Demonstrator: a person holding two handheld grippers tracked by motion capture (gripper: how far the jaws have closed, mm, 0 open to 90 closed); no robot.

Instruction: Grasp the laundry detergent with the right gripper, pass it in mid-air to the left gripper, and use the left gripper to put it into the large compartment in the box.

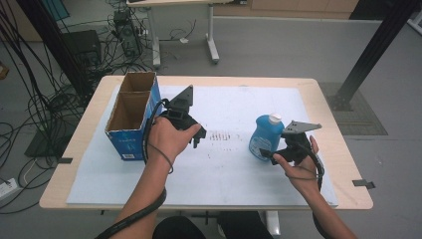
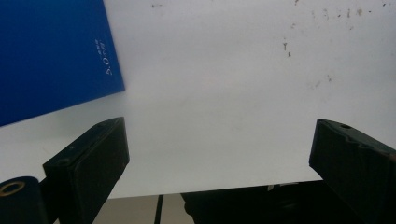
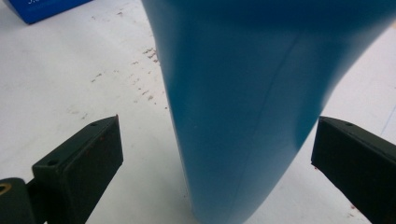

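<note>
right hand-held gripper gapes around the smooth, curved blue plastic bottle, not touching.

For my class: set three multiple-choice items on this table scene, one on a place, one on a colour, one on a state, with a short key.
1. Where does the open box stand?
A. left part of the table
B. right edge
C. on the floor

2. What colour is the bottle?
A. red
B. blue
C. yellow

3. How is the right tool?
A. shut on the bottle
B. open, jaws either side of the bottle
C. lying on the table

Key: A, it stands beside the left tool; B, blue body with white cap; B, gaps show at both jaws.
</note>
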